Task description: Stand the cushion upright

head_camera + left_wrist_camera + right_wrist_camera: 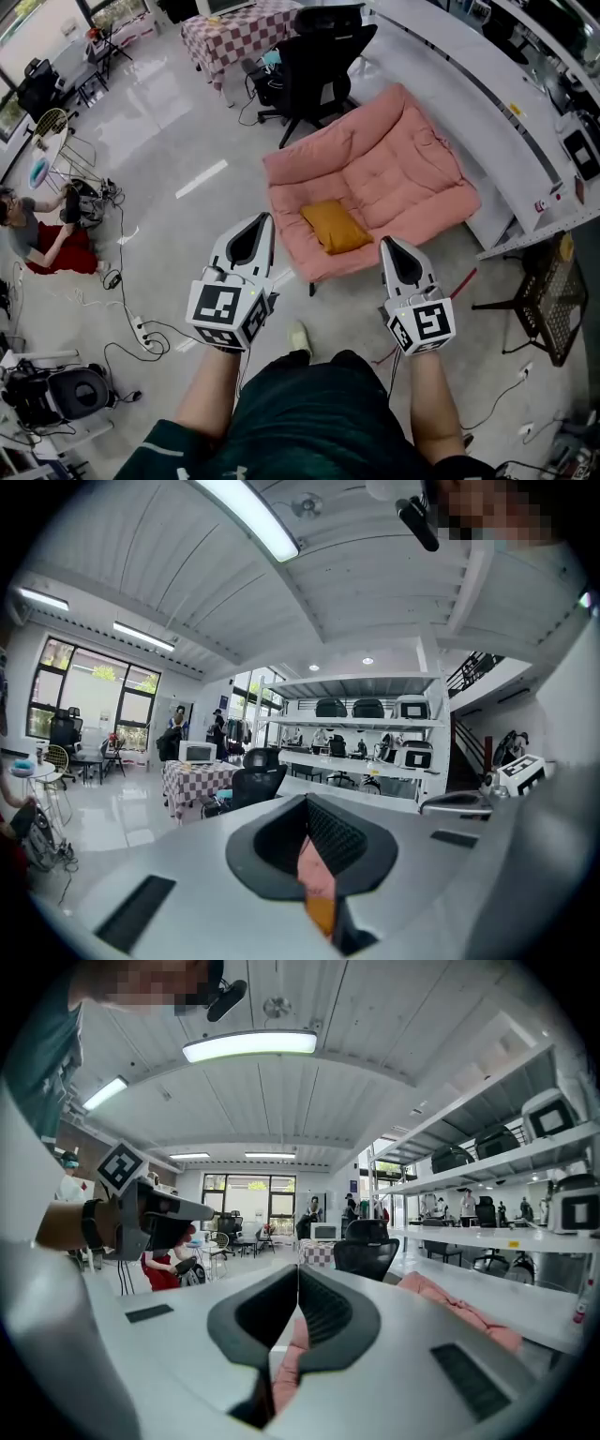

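A mustard cushion (336, 226) lies flat on the front left part of the pink sofa's (403, 164) seat. My left gripper (265, 220) hovers just left of the sofa's front corner, short of the cushion, jaws together and empty. My right gripper (387, 244) hangs in front of the sofa's front edge, to the right of the cushion, also shut with nothing in it. In the left gripper view the closed jaws (306, 803) leave a slit below where the sofa (312, 864) and cushion (321, 913) show. The right gripper view has the shut jaws (297, 1269) with the sofa (450, 1302) beyond.
A black office chair (319, 56) stands behind the sofa, near a checked-cloth table (234, 33). A long white counter (487, 103) runs along the sofa's right. A person (37, 230) sits on the floor at the left. Cables and a power strip (141, 333) lie near my feet; a black wire stand (548, 300) is at right.
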The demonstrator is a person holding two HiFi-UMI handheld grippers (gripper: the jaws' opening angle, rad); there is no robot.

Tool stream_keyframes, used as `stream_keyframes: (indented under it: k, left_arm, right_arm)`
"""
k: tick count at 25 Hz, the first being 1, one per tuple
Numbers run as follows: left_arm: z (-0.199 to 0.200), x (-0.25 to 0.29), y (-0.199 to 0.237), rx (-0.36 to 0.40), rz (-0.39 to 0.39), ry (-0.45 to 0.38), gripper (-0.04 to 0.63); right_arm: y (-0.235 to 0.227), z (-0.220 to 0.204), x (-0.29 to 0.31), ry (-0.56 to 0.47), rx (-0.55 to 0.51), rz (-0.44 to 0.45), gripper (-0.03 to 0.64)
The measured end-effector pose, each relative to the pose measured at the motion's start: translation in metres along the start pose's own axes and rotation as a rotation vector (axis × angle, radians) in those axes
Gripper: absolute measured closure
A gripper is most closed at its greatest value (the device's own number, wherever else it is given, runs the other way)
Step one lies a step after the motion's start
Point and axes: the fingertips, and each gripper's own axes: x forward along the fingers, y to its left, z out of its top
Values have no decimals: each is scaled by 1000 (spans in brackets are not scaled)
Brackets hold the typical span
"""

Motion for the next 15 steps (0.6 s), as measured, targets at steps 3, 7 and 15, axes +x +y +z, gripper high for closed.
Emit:
stream_keyframes:
  k: [3,7,15]
  left_arm:
    - [-11,13,11,11,-20,8,589]
    - [-29,29,19,14,-40,27,589]
    - [-72,73,25,23,-56,74,589]
  right_arm:
    - [4,-21,16,37,-15,-13,614]
    - [9,-53,33,110,-60,-5,614]
    - [-5,-124,68,242,-125,51,614]
